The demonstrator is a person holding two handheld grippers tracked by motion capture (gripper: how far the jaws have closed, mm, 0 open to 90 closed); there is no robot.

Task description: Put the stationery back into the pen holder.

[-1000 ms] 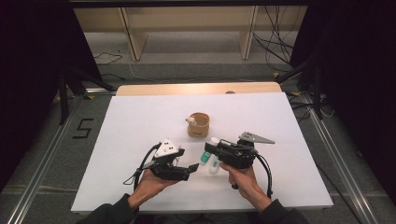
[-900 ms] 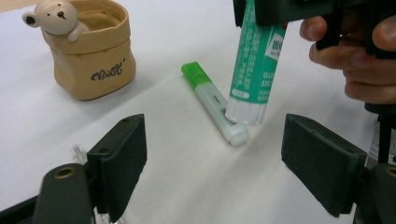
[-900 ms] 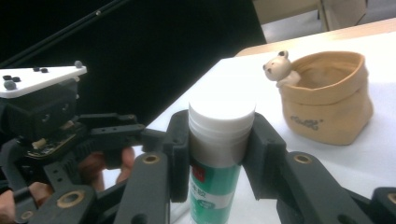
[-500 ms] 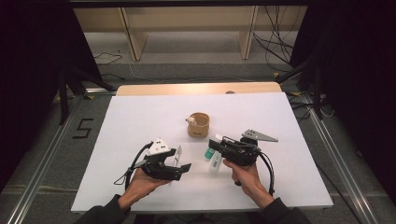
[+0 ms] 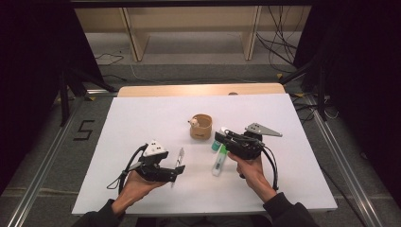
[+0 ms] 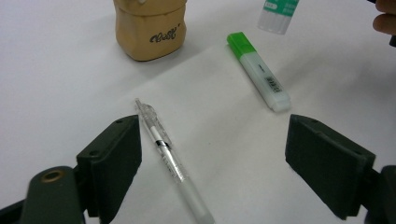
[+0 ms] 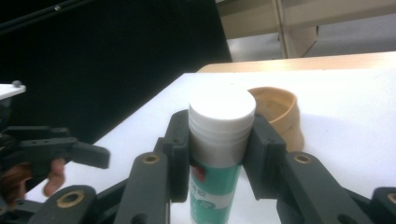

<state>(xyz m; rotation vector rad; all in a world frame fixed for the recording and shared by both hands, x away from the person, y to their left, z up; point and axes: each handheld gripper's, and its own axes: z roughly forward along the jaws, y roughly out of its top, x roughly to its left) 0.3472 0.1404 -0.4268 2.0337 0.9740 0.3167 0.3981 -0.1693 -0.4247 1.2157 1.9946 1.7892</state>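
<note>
The table (image 5: 142, 118) is covered in white, with a pale wood edge seen at its far side. The cup (image 6: 150, 27) is coloured tan and marked with dark lettering. The glue stick (image 7: 218, 154) is shown with a white cap and a green label. The highlighter (image 6: 259, 71) is coloured pale grey-white with a bright green cap. The pen (image 6: 170, 161) is rendered clear. Both grippers' jaws are shown in black.

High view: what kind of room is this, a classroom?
More likely a lab set up for recording. A white table sits between black curtains, cables trail on the floor, and each hand holds a claw tool.
</note>
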